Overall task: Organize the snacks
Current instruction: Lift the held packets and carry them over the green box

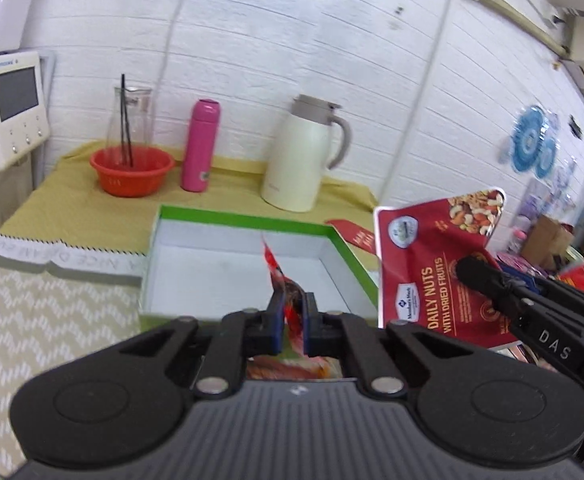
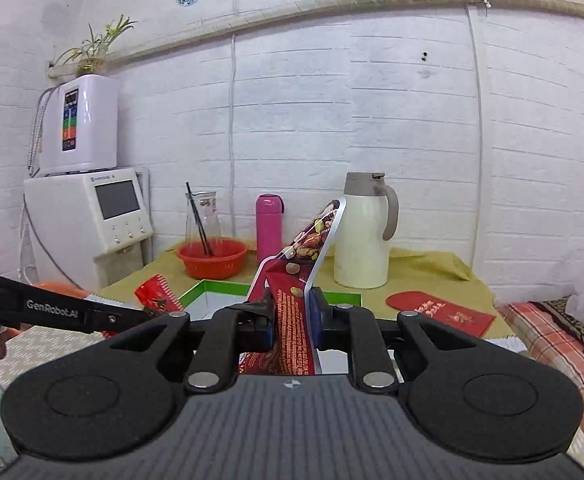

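While both my tongs hang over the open box (image 1: 248, 222), each grips a snack.
Left tongs (image 1: 292, 320) pinch a thin red packet (image 1: 273, 264); right tongs (image 2: 292, 320) clamp the Daily Nuts pouch (image 2: 292, 320).

Open white floor of green-rimmed box (image 1: 248, 224) ahead of left gripper (image 1: 292, 316), unobstructed; beyond its far rim, red bowl (image 1: 131, 174), pink flask (image 1: 200, 146) and cream jug (image 1: 298, 160) lining wall; nut pouch (image 1: 432, 264) blocking right side.
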Tool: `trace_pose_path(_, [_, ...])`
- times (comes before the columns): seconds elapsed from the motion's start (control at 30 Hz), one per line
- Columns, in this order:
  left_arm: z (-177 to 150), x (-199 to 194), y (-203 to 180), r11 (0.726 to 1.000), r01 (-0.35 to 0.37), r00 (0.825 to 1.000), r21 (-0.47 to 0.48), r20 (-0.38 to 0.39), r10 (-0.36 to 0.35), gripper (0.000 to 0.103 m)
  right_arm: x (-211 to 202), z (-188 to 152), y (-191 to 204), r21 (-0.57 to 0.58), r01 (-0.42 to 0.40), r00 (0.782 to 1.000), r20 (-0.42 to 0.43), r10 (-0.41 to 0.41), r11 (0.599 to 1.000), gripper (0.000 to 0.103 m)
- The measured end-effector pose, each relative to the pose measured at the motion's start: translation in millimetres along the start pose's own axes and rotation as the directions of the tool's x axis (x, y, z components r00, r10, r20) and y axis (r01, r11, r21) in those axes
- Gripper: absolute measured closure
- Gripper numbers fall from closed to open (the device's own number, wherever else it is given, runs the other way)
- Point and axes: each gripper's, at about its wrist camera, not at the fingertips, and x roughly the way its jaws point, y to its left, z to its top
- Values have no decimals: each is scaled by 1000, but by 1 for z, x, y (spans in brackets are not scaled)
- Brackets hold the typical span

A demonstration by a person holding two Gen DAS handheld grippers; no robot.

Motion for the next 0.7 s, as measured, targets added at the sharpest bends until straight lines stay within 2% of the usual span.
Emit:
trace_pose_path(0.13, [20,33,16,998,-53,998,-21,-16,53,101,46,-2,-9,38,31,999,-25,-30,999,73])
trace_pose_path(0.23, [28,63,31,996,-79,996,-50,-55,76,101,78,-10,-18,90,49,996,-73,-43,995,73])
trace_pose_path(0.43, [26,108,53,991,-105,987,-88,-133,93,101,120,-33,-28,134,54,987,-157,-32,990,72])
trace_pose_path(0.63, [22,136,58,994,-95,980,-60,-184,83,101,152,-46,-26,196,-3,973,-226,48,981,71])
trace_pose_path(0.7, [21,142,59,995,-93,978,-45,-189,83,100,161,-49,-24,212,-27,964,-254,82,977,66])
